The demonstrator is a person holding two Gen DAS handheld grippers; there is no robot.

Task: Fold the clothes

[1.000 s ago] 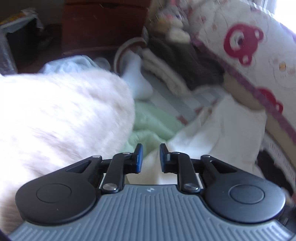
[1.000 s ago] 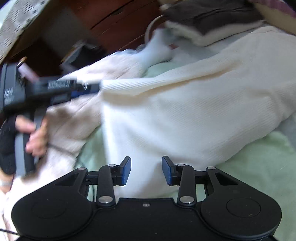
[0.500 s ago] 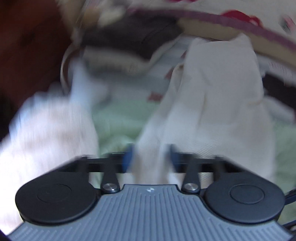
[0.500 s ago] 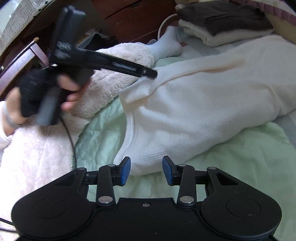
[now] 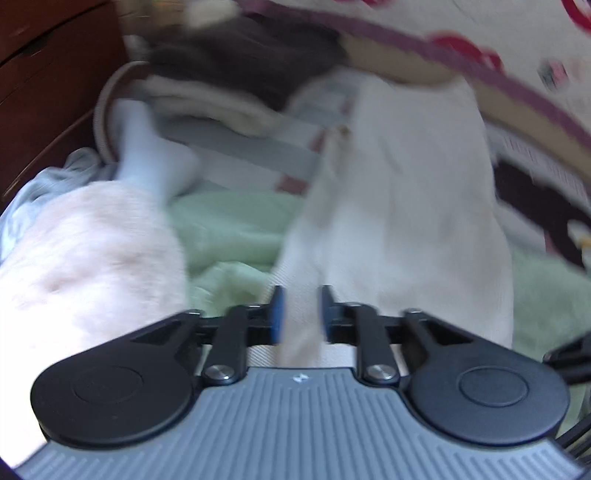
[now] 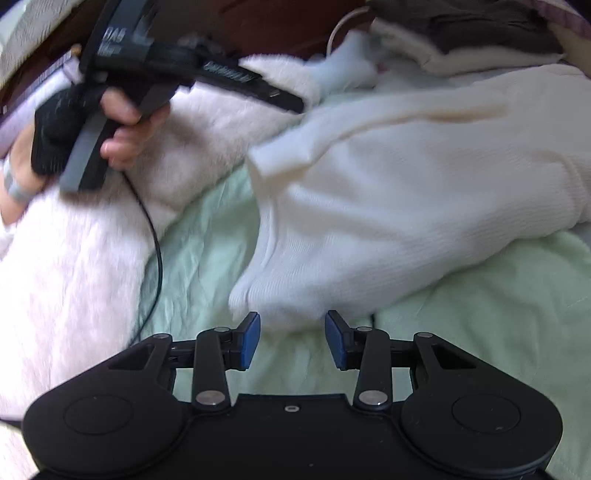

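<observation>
A cream ribbed garment (image 6: pixel 406 192) lies spread on the green sheet (image 6: pixel 480 314). In the left wrist view, which is blurred, the same garment (image 5: pixel 406 221) runs away from my left gripper (image 5: pixel 298 310). Its jaws are opening, with a strip of the cloth showing between them. In the right wrist view the left gripper (image 6: pixel 295 105), held by a person's hand (image 6: pixel 122 144), hovers just above the garment's upper left corner and is apart from it. My right gripper (image 6: pixel 291 332) stands open at the garment's near hem, with nothing between its fingers.
A fluffy pinkish-white garment (image 6: pixel 74 277) fills the left side, with a black cable (image 6: pixel 155 251) trailing over it. Behind lie a pale blue sock (image 6: pixel 347 62) and a folded stack of dark and cream clothes (image 6: pixel 461 33). Dark wooden furniture (image 5: pixel 44 74) stands left, and a bear-print quilt (image 5: pixel 480 55) right.
The left gripper drew the garment's corner across, then let it go; the corner now lies free below its tip. The left wrist rolled. The right gripper edged closer to the hem.
</observation>
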